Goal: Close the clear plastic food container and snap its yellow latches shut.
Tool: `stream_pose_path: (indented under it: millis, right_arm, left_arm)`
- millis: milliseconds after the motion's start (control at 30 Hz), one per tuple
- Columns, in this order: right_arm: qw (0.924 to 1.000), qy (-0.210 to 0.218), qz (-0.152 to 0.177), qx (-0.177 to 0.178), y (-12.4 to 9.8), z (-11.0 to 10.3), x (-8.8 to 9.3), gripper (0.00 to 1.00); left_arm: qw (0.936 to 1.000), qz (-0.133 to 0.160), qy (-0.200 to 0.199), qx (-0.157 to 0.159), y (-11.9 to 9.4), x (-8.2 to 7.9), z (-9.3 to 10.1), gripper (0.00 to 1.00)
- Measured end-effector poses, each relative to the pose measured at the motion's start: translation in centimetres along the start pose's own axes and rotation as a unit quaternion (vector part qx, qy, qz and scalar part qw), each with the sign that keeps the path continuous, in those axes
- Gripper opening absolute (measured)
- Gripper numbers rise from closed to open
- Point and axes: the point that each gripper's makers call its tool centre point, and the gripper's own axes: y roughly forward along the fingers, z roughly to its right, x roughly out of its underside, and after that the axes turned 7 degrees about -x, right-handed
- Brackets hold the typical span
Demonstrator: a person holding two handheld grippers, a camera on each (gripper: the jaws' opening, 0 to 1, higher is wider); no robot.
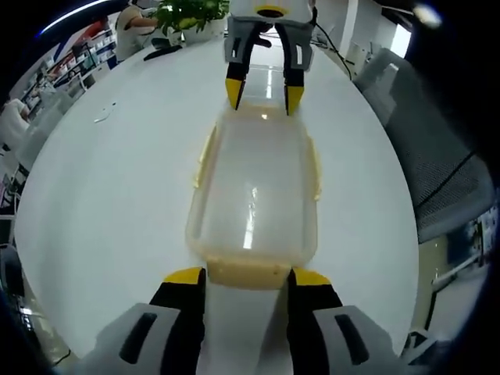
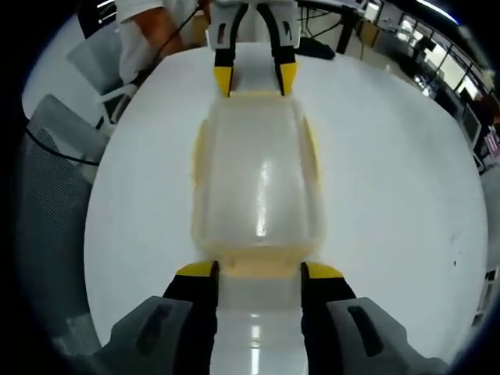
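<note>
Your left gripper (image 1: 246,275) and right gripper (image 2: 258,267) stand wide-jawed at opposite end latches of the lidded container (image 1: 254,195) (side latches look unsnapped); press both ends squarely against the worktop (image 1: 117,195).

My left gripper (image 1: 247,278) had black jaws tipped in yellow on a grey body, and my right gripper (image 2: 257,272) matched it. The container (image 1: 254,199) between them was clear, with pale yellow latches (image 1: 248,273) at its rim. The table (image 1: 117,180) was glossy white, and green leaves (image 1: 190,12) showed at the upper left of the left gripper view.
</note>
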Motion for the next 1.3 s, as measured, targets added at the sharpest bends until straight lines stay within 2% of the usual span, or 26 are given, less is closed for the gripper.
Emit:
stream_pose_path:
  millis: [267,667,900,1300]
  right_arm:
    - [1.0000,-0.004,-0.003,0.001,0.08,-0.12,-0.10,0.38]
    - [0.9992,-0.015,-0.035,0.013,0.24,-0.17,-0.19,0.38]
    - [0.9991,-0.003,-0.042,-0.001,0.49,-0.37,-0.24,0.39]
    - [0.9984,-0.002,-0.056,0.001,0.48,-0.47,-0.24,0.35]
  left_arm:
    - [1.0000,0.002,0.002,0.001,0.06,-0.11,-0.01,0.34]
    - [1.0000,0.003,0.005,0.001,0.00,-0.08,0.18,0.33]
    - [0.9999,0.005,0.010,0.004,-0.02,-0.03,0.31,0.33]
    - [0.9999,0.003,0.010,0.002,0.00,0.08,0.27,0.32]
